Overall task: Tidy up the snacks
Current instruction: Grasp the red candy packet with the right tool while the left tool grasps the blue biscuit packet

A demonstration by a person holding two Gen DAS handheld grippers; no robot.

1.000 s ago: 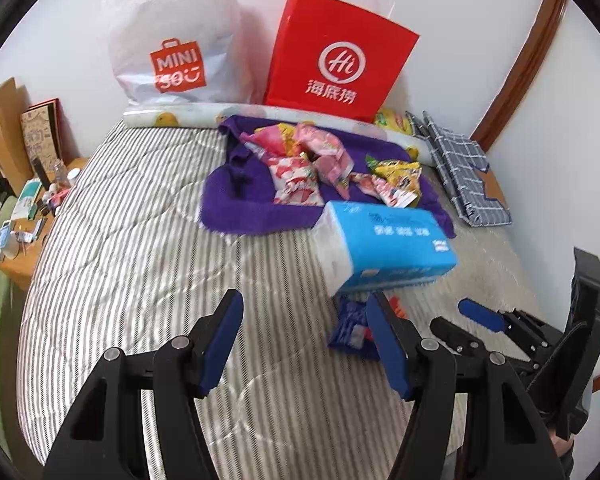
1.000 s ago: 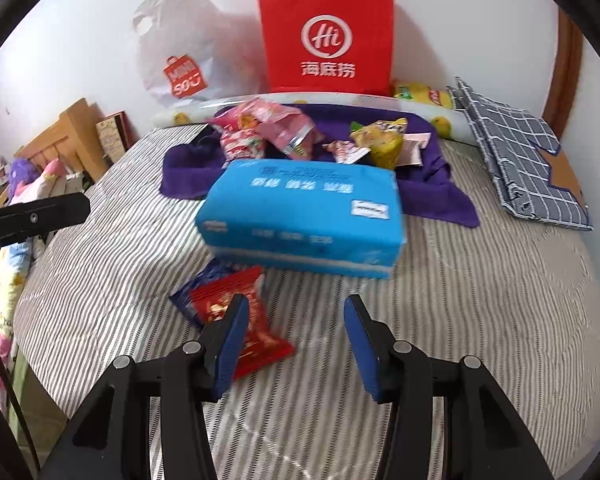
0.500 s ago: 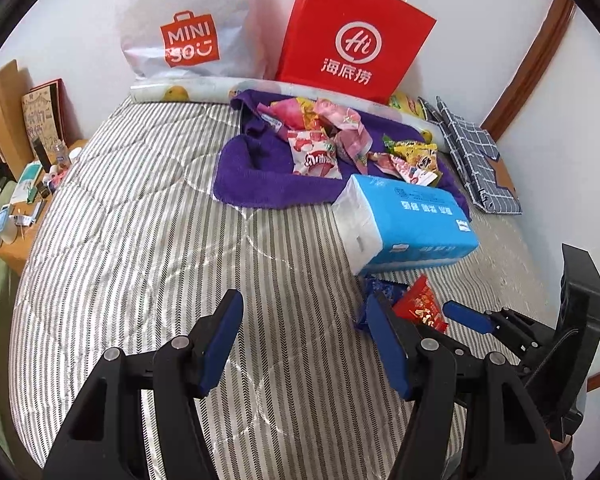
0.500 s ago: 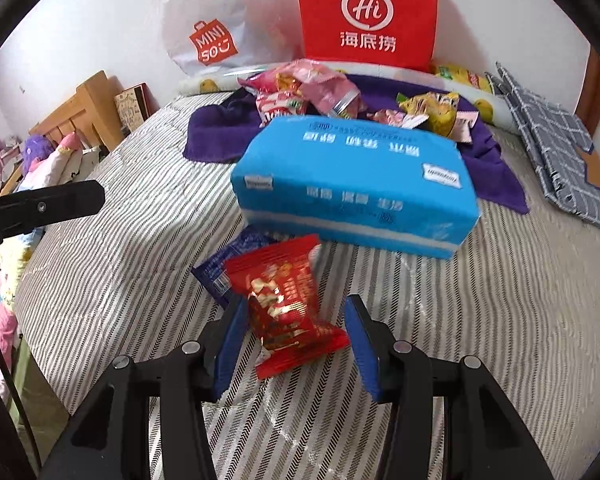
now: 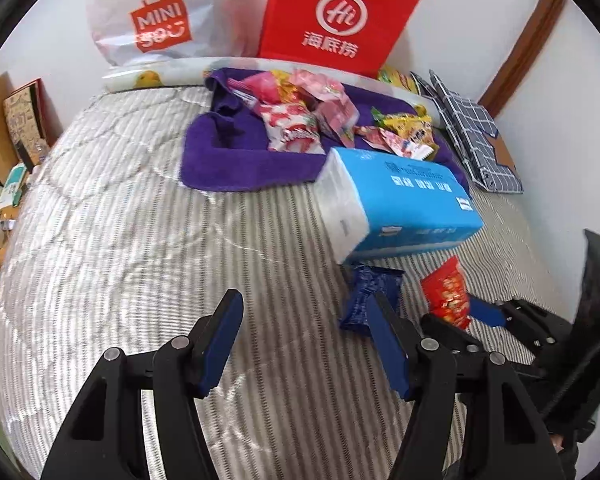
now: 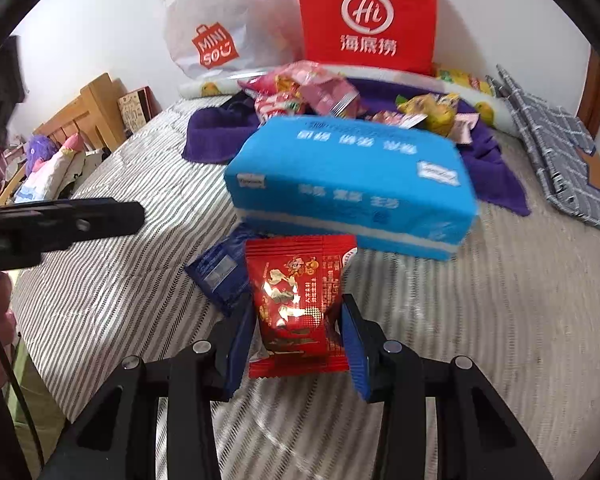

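A small red snack packet (image 6: 298,304) stands between the blue pads of my right gripper (image 6: 298,340), which is closed on it just above the striped bedspread; it also shows in the left wrist view (image 5: 446,292). A dark blue packet (image 6: 220,274) lies beside it on the bed, also in the left wrist view (image 5: 370,294). My left gripper (image 5: 304,340) is open and empty over the bed, left of both packets. Several pink and yellow snack bags (image 5: 300,116) lie piled on a purple towel (image 5: 228,152).
A blue tissue pack (image 6: 348,182) lies just behind the packets. A red paper bag (image 5: 336,16) and a white Miniso bag (image 5: 156,20) stand at the wall. A checked folded cloth (image 6: 556,152) lies at the right. A wooden bedside shelf (image 5: 4,184) is at the left.
My right gripper moved forward around the red packet and closed on it. The left gripper shifted closer to the packets and stayed open.
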